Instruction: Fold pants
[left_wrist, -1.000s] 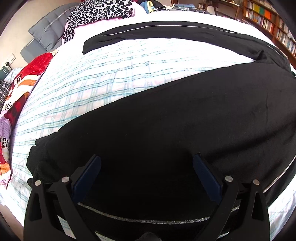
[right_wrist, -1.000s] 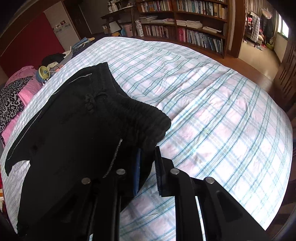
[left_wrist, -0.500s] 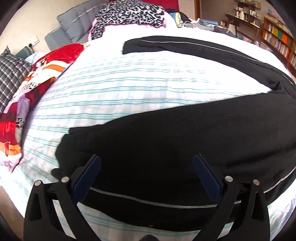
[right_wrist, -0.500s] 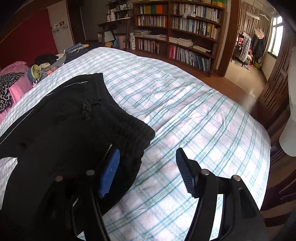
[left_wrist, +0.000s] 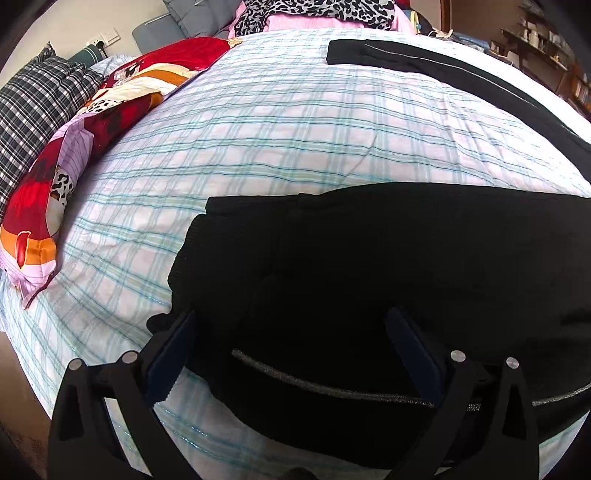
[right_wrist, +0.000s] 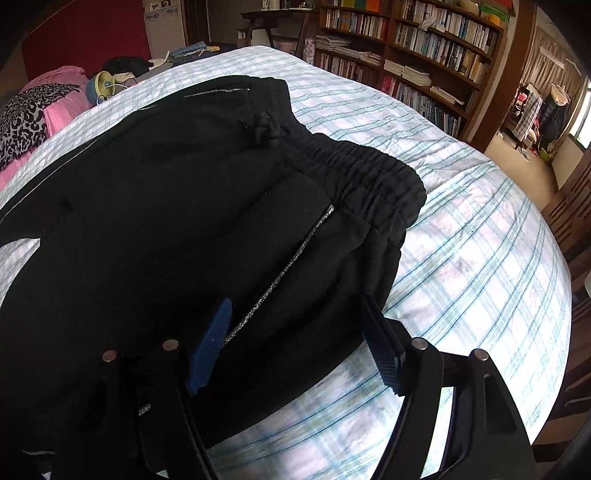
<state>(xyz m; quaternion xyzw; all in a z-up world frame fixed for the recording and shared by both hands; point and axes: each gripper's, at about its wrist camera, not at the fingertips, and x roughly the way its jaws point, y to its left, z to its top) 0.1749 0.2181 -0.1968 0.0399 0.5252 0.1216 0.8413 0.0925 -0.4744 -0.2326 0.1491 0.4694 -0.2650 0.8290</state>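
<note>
The black pants (right_wrist: 184, 206) are laid flat on the plaid bedsheet (right_wrist: 480, 240), long axis running from the waistband (right_wrist: 369, 173) at 2 o'clock toward 9 o'clock. The right gripper (right_wrist: 295, 332) is spread wide over the hip. The left gripper (left_wrist: 291, 343) is likewise held apart over a leg cuff (left_wrist: 229, 266).

Bed: a checked sheet (left_wrist: 258, 122) is covering it, filling most of both views.
Bookshelves (right_wrist: 424, 48): standing along the far wall, holding rows of books.
Wall (right_wrist: 85, 40): showing red behind the bed.
Floor (right_wrist: 517, 162): brown, lying past the shelves.
Light: daylight is falling across the sheet.
</note>
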